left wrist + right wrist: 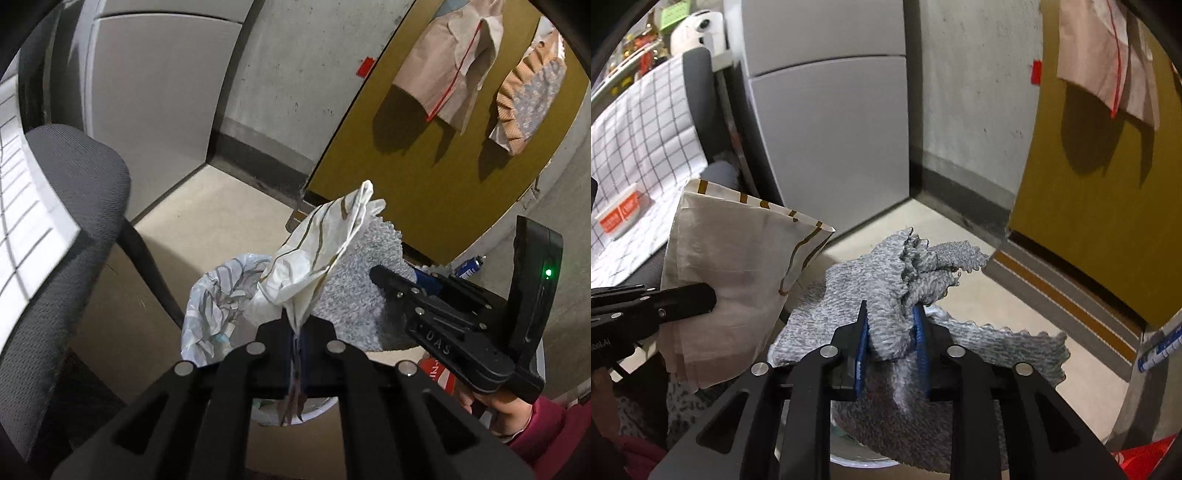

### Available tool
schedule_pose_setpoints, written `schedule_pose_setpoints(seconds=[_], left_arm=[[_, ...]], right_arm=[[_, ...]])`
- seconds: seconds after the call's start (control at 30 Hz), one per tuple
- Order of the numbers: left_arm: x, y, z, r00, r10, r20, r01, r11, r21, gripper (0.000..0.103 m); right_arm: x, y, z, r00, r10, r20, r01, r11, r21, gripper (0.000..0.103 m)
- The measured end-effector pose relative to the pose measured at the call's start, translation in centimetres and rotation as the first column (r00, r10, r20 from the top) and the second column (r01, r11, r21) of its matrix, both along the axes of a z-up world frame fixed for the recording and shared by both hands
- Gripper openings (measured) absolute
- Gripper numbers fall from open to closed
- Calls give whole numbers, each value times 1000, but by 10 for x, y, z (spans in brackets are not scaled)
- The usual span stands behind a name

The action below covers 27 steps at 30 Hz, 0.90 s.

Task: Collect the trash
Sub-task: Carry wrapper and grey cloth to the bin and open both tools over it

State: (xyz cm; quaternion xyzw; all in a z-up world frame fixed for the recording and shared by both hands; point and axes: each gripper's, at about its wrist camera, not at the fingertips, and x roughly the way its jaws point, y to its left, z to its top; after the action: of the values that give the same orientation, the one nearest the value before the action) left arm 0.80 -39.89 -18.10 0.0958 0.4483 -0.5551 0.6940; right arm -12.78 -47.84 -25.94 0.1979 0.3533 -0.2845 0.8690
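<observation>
The left gripper (295, 328) has its jaws pinched tight on a crumpled white paper napkin (321, 251) with brown stripes, which stands up toward twelve o'clock in the left wrist view. The right gripper (890, 332) has its jaws part-way apart with a bunched grey terry cloth (905, 295) filling the gap between the blue pads (918, 328); the pads appear to touch the fabric on both sides, so it looks held, though loosely.

Below both loads sits a waste bin lined with a translucent plastic bag (214, 295), its pale rim (857, 459) showing at six o'clock in the right wrist view, under the cloth. A grey office chair (66, 206) stands at nine o'clock of the bin, and a yellow board (424, 158) leans against the wall at one o'clock.

The step in hand looks like the drop: both items hang over the bin's mouth. Next, each pair of jaws should spread fully so the napkin and cloth fall inside. The cloth drapes wide and could catch on the rim.
</observation>
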Motion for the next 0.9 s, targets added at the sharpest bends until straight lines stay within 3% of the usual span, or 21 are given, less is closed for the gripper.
schedule_pose_setpoints(seconds=[0.07, 0.1, 0.13, 0.17, 0.3, 0.57, 0.8, 0.9], left_arm=[[2, -5, -3, 1000, -6, -10, 6, 1000, 14, 15], [2, -8, -4, 1000, -3, -9, 4, 1000, 21, 33], [3, -10, -5, 1000, 4, -4, -3, 1000, 22, 45], [3, -14, -5, 1000, 6, -4, -6, 1000, 21, 49], [6, -16, -3, 1000, 15, -7, -15, 1000, 22, 51], [14, 26, 33, 990, 116, 83, -111, 992, -61, 51], [25, 100, 62, 953, 266, 141, -249, 960, -132, 53], [30, 142, 70, 921, 351, 167, -328, 933, -149, 53]], right_arm=[[-1, -6, -5, 1000, -10, 1, 10, 1000, 29, 44], [-2, -8, -6, 1000, -19, 4, 19, 999, 39, 53], [-4, -11, -7, 1000, -27, 6, 27, 999, 42, 58], [-6, -13, -7, 999, -33, 6, 32, 999, 41, 59], [-11, -20, -1, 998, -64, 25, 63, 997, 44, 59], [-14, -13, 36, 989, -70, 130, 68, 998, 20, 59], [20, 32, 71, 977, 64, 206, -62, 998, -15, 60], [45, 62, 85, 962, 155, 223, -151, 988, -35, 61]])
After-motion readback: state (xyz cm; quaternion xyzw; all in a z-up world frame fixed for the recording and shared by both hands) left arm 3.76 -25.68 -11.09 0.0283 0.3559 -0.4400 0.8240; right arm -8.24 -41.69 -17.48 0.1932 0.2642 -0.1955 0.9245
